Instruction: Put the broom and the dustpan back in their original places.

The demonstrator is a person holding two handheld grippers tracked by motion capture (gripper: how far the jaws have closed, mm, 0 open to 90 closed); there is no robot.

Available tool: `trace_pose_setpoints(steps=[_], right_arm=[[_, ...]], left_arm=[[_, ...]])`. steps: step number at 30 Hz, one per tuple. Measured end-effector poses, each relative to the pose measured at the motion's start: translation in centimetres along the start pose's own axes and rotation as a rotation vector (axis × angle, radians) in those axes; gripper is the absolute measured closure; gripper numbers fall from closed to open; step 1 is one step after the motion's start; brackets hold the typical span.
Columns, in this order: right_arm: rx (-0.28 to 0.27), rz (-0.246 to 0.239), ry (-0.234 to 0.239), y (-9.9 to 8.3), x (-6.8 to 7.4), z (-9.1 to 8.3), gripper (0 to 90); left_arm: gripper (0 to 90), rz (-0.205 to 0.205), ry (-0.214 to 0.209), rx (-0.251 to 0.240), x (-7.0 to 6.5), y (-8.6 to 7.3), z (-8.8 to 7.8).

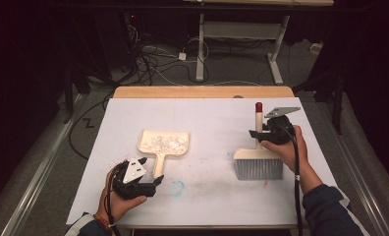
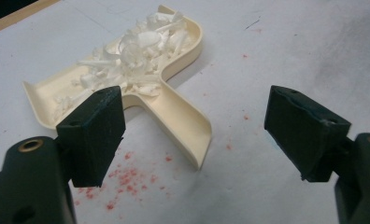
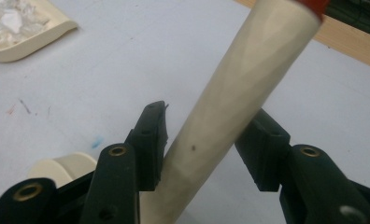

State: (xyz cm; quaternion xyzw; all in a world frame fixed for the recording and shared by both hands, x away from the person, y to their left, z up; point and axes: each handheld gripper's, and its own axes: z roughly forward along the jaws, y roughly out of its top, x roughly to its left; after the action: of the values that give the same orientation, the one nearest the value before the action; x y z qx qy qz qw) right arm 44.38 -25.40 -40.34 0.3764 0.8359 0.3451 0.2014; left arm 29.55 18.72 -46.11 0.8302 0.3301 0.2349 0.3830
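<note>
No words, labels, brand marks, numbers or signs can be read on anything here, whether between the jaws, beside them or farther off.

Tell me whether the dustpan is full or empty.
Partly full: white scraps lie heaped in the dustpan, which rests flat on the table.

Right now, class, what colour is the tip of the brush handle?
Red, on a cream brush handle; the tip shows best in the high view.
</note>
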Motion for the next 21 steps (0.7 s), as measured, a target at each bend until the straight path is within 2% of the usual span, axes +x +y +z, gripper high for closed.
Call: trace_pose_setpoints(steps=[4, 8, 12, 15, 18, 21], right_arm=[[-0.008, 0.025, -0.009, 0.3, -0.4, 0.9, 55.4], [0.011, 0.046, -0.028, 0.2, -0.7, 2.1, 55.6], [0.003, 0.058, -0.045, 0.4, -0.7, 2.9, 55.7], [0.011, 0.052, -0.084, 0.7, -0.5, 3.1, 54.8], [-0.012, 0.039, -0.146, 0.9, -0.3, 2.8, 55.5], [-0.051, 0.057, -0.156, 1.1, -0.4, 2.3, 53.8]], left_arm=[[19.7, 0.002, 0.006, 0.028, 0.2, -0.5, 0.2], [19.7, -0.013, 0.013, 0.02, 0.1, -0.8, -0.2], [19.7, -0.022, 0.014, 0.019, 0.2, -1.0, -0.3], [19.8, -0.017, 0.016, 0.018, 0.2, -0.9, -0.3], [20.5, -0.017, 0.016, 0.024, 0.2, -1.0, -0.2], [20.4, -0.017, 0.013, 0.025, 0.2, -1.0, -0.1]])
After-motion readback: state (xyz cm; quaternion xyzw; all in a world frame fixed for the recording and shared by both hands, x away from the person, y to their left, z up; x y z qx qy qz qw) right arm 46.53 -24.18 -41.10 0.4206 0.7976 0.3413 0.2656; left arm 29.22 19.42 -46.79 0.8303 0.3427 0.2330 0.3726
